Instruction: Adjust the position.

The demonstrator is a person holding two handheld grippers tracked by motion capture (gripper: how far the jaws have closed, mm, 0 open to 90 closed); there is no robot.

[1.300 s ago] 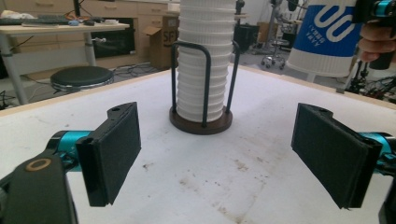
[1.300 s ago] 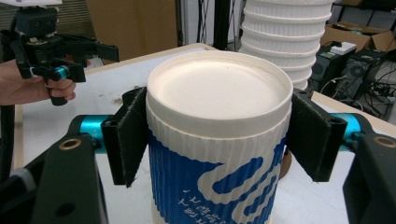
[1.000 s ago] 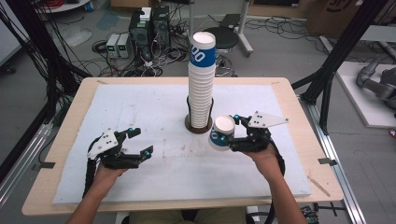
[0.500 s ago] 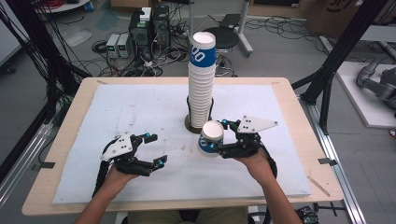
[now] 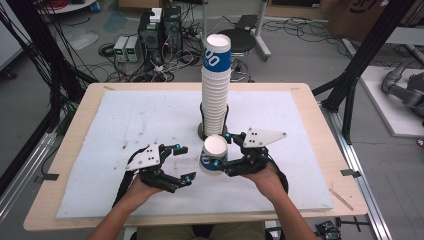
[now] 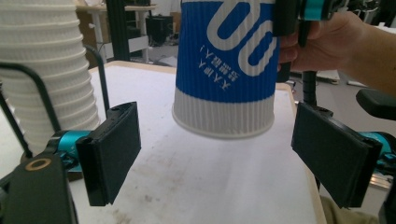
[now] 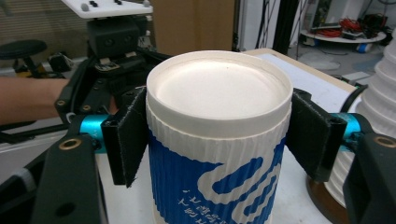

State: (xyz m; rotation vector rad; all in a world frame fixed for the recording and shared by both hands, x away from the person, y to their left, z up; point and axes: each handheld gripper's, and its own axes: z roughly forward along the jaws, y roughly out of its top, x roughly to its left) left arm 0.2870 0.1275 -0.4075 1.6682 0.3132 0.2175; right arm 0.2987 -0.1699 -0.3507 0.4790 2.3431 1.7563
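A blue-and-white paper cup (image 5: 213,155) hangs upside down just above the white mat, with my right gripper (image 5: 221,151) shut on its sides. In the right gripper view the cup (image 7: 219,140) sits between both pads (image 7: 128,140), flat base upward. My left gripper (image 5: 186,163) is open just left of the cup. In the left gripper view the cup (image 6: 224,70) hangs a little ahead of the open gripper (image 6: 219,156), its rim off the table and touching neither pad. A tall stack of cups (image 5: 216,90) stands in a holder behind.
The stack's dark wire holder (image 5: 204,131) rests at the mat's middle, right behind the held cup. The white mat (image 5: 125,120) covers the wooden table (image 5: 320,130). Cables and electronics lie on the floor beyond the far edge.
My right gripper has carried the cup left and toward the person, away from the stack. The left gripper has moved right, so the cup now hangs in front of its open jaws.
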